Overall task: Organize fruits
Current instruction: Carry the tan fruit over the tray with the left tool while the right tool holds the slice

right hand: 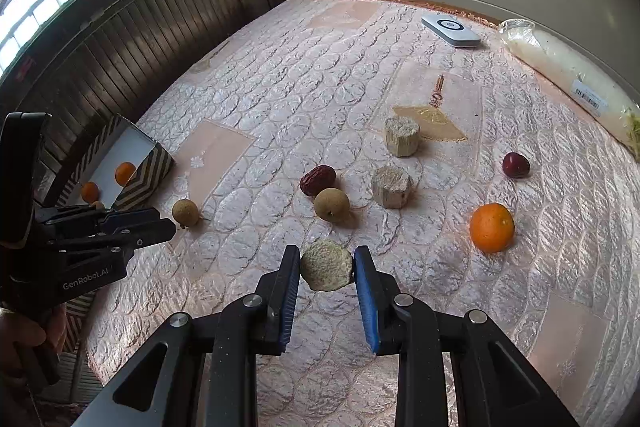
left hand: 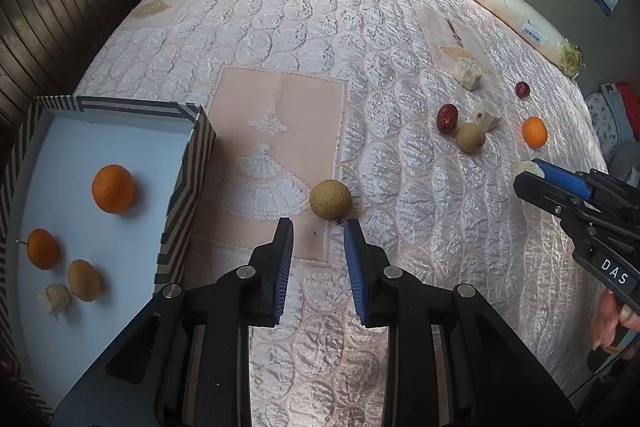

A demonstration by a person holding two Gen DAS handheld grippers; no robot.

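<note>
The right gripper point(right hand: 327, 267) has its jaws closed on a pale, rough-skinned chunk point(right hand: 326, 270), pinched across its middle between the blue pads and lifted a little clear of the quilted bed point(right hand: 304, 99). The piece looks dry, light and fairly stiff, with a coarse fibrous surface that should give the pads good friction; its blunt, irregular shape suggests a hold across the widest flat sides, as now, is the safest, since a grip near an edge could let it twist out. The left gripper point(left hand: 319, 233) holds nothing: its jaws are drawn nearly together with bare cover between them, just short of a round tan fruit point(left hand: 330, 199) lying on the bed. That fruit looks small, hard-shelled and smooth, so it will likely roll at a nudge and wants a centred pinch across its equator. To the left stands the striped box point(left hand: 188, 163), already holding two oranges point(left hand: 113, 188), a tan fruit and a pale chunk. Still loose on the bed are an orange point(right hand: 492, 227), two dark red fruits point(right hand: 318, 179), another tan fruit and two more pale chunks.
</note>
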